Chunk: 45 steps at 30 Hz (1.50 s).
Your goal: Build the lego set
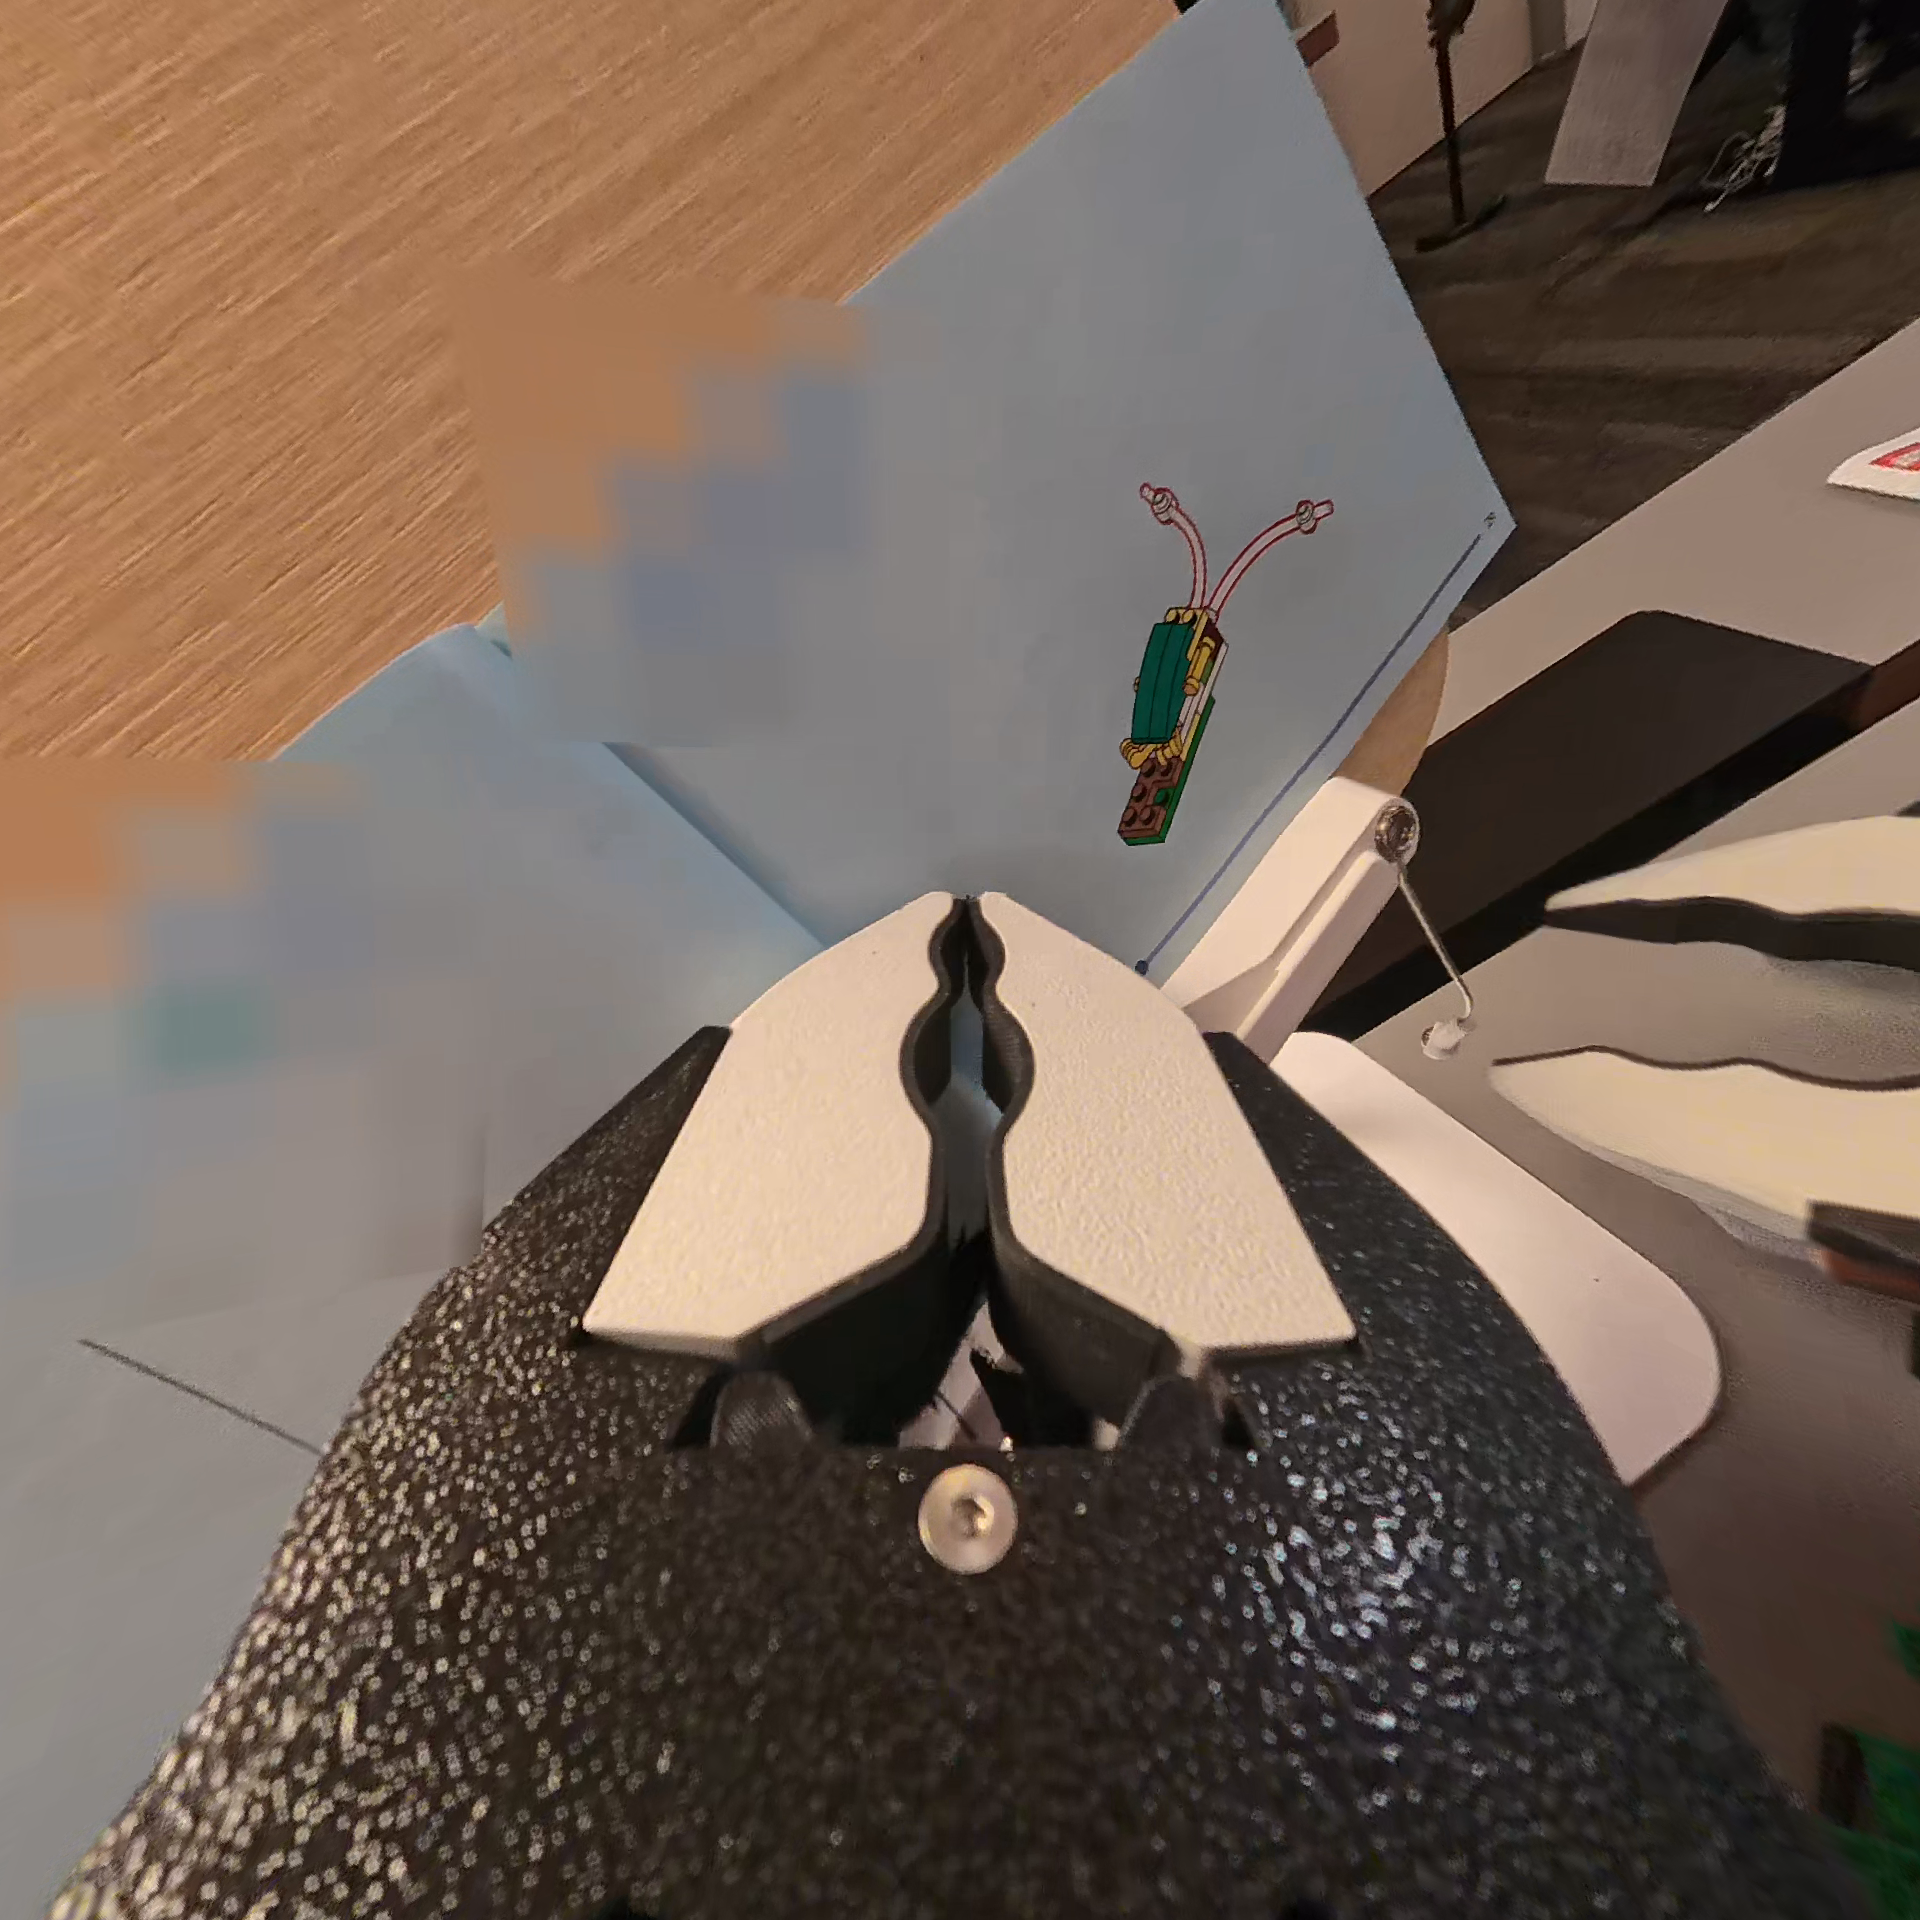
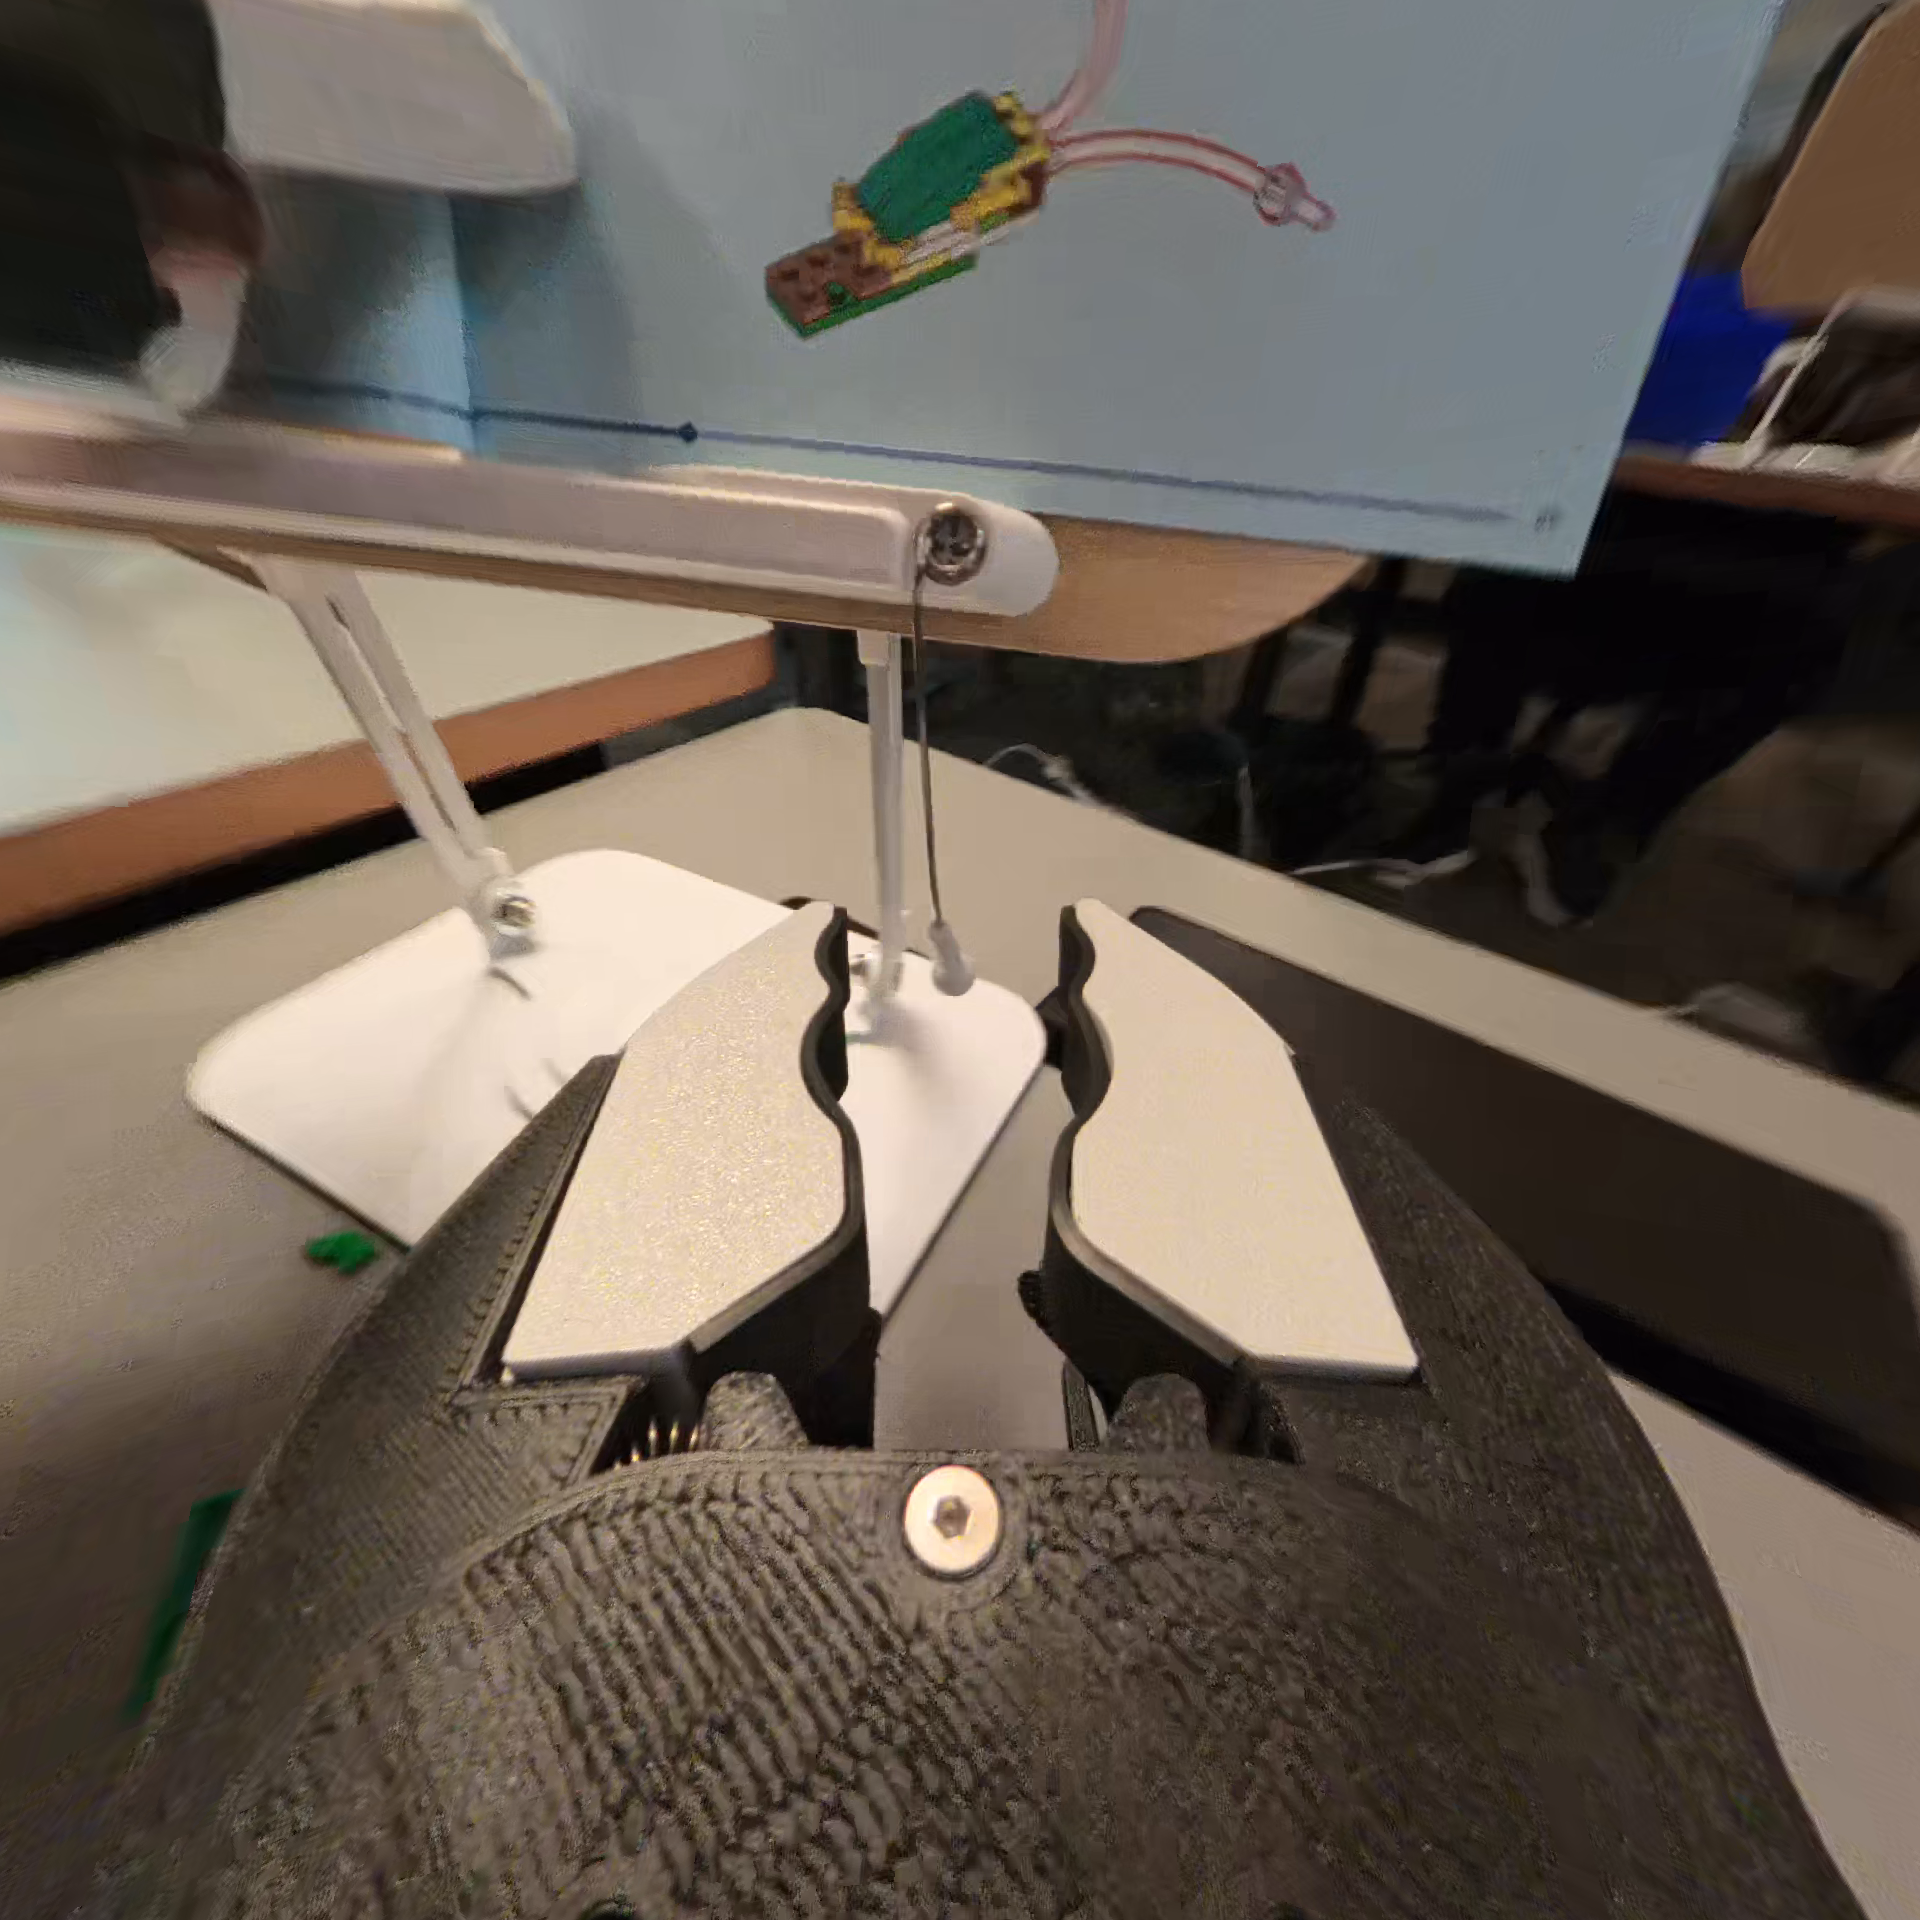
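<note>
A light blue instruction booklet stands on a white book stand; its open page shows a drawing of a green, brown and yellow model. My left gripper is shut on the lower edge of a page, which shows blue between the fingers. My right gripper is open and empty, low over the stand's white base plate, below the booklet. The right gripper also shows at the right edge of the left wrist view. The left gripper shows blurred at the top left of the right wrist view.
The stand's ledge and struts rise from the grey table. A small green piece lies left of the base plate, and more green shows at the lower left. A black tray lies to the right. The small green piece lies around 15 centimeters away from my right fingertips.
</note>
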### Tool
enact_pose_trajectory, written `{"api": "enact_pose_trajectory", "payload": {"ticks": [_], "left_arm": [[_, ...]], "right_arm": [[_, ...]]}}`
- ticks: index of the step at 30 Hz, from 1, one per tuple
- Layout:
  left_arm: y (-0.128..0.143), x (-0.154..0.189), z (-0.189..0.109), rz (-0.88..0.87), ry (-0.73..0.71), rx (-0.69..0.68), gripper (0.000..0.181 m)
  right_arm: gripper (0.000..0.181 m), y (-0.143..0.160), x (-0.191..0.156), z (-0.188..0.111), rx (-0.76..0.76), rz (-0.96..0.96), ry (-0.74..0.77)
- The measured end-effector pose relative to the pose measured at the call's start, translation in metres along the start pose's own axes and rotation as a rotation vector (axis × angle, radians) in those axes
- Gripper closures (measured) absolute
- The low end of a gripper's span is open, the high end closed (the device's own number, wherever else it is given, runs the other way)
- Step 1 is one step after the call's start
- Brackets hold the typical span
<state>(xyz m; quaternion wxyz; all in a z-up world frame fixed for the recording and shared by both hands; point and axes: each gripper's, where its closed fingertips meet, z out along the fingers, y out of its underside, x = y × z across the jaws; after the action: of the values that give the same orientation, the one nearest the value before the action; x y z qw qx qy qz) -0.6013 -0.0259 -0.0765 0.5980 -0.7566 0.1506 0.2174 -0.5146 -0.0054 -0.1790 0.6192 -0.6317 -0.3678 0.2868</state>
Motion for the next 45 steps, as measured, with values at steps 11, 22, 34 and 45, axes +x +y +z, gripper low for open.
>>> {"api": "enact_pose_trajectory", "payload": {"ticks": [11,22,34,45], "left_arm": [[-0.001,0.003,0.003,-0.025,0.019,-0.033,0.181],[-0.001,0.002,0.003,-0.067,0.007,-0.067,0.181],[0.000,0.002,0.002,-0.109,0.005,-0.053,0.181],[0.011,0.005,-0.052,-0.142,-0.030,0.062,0.181]], "right_arm": [[0.181,-0.011,0.028,0.021,-0.006,-0.615,0.113],[0.181,-0.055,0.052,0.014,0.180,-1.526,0.283],[0.174,-0.078,0.055,0.022,0.246,-1.881,0.250],[0.150,-0.093,0.113,-0.040,0.208,-1.349,0.230]]}}
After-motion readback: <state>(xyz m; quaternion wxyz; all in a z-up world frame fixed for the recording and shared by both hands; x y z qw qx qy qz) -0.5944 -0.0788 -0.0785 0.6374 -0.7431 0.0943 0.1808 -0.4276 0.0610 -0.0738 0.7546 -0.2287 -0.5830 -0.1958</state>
